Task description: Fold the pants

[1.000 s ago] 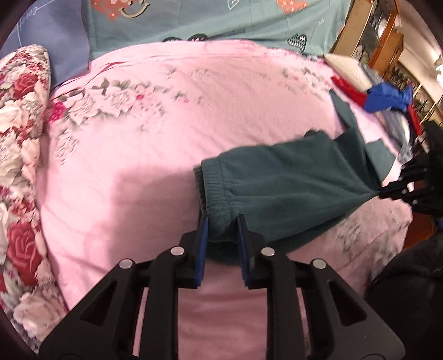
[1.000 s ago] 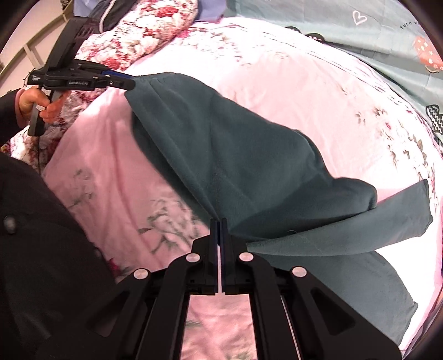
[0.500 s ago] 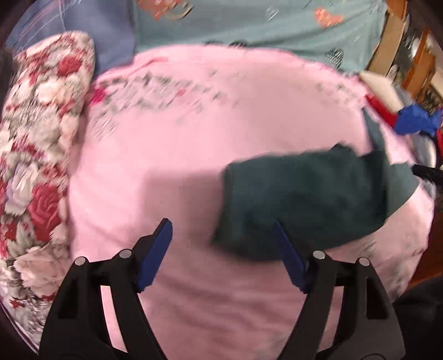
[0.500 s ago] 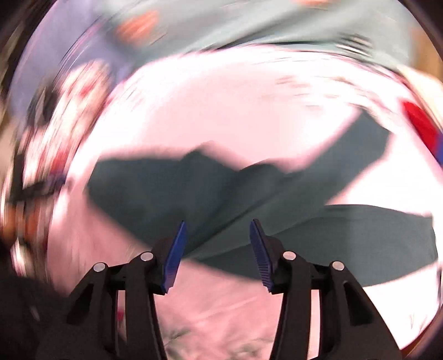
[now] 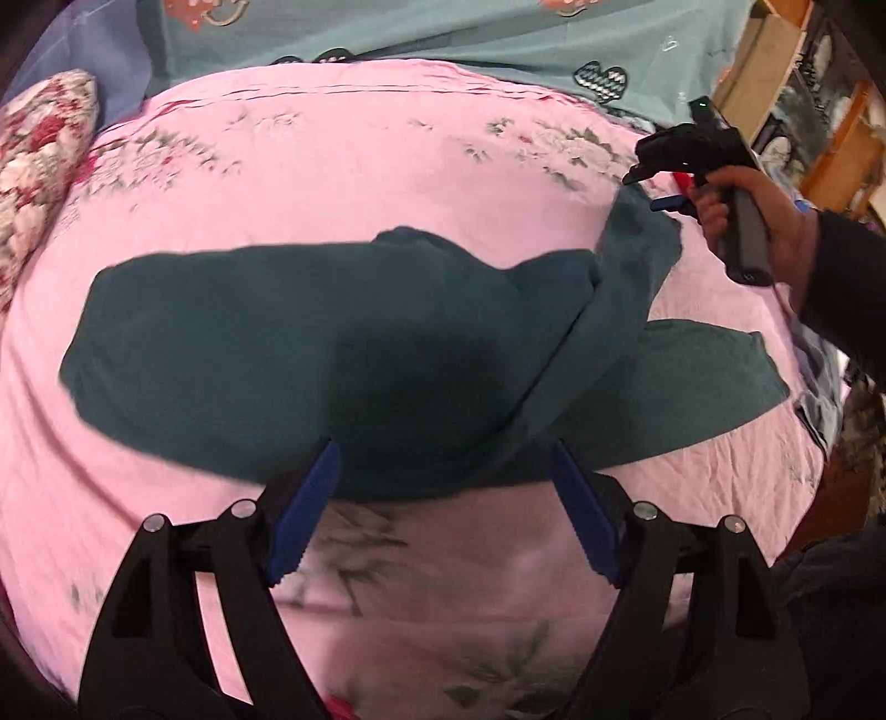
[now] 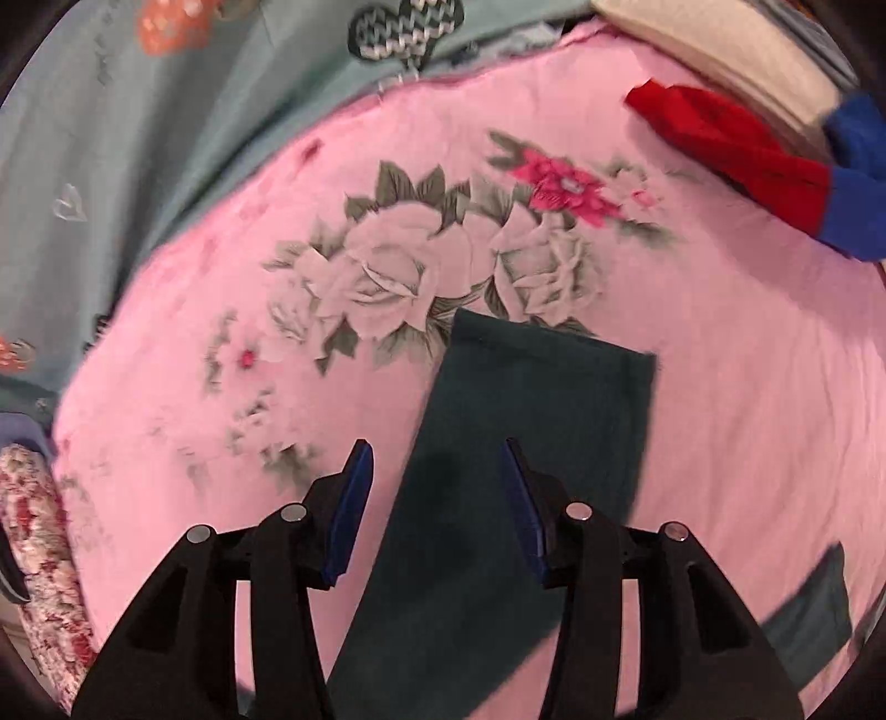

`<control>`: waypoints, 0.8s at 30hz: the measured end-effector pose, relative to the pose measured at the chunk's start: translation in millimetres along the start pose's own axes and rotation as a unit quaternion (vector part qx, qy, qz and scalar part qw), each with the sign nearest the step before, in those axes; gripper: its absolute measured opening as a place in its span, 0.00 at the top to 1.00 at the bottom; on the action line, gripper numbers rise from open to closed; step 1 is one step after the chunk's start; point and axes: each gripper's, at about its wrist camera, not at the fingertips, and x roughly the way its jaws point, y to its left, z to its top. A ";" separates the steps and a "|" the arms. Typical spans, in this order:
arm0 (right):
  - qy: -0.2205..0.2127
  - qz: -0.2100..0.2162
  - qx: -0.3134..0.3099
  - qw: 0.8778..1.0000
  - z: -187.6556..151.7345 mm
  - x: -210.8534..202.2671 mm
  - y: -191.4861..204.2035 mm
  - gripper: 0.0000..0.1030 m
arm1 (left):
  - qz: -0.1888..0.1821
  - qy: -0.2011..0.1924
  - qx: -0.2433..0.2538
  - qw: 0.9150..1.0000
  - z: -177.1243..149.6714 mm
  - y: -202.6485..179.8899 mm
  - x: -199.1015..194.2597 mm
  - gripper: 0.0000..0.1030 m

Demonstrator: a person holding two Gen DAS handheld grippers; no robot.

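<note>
Dark green pants (image 5: 310, 343) lie spread on the pink floral bedsheet (image 5: 343, 166), waist at the left, two legs splayed apart at the right. My left gripper (image 5: 443, 498) is open and empty, just short of the pants' near edge. My right gripper (image 6: 437, 498) is open and empty, straddling one pant leg (image 6: 531, 421) near its cuff. It also shows in the left wrist view (image 5: 662, 185), held in a hand above that leg's end.
A red and blue garment (image 6: 775, 171) and a beige folded cloth (image 6: 714, 50) lie at the bed's far right. A teal patterned blanket (image 5: 443, 27) lies beyond the sheet. A red floral pillow (image 5: 39, 144) sits at the left. Wooden furniture (image 5: 819, 105) stands past the bed.
Both grippers have opened and let go of the pants, which now lie flat on the sheet. The right gripper has moved over to one leg's cuff end.
</note>
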 end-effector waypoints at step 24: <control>-0.104 0.265 0.180 0.941 -163.1 -163.3 -256.0 0.98 | -0.015 0.011 0.048 0.999 49.1 -53.9 6.2 0.18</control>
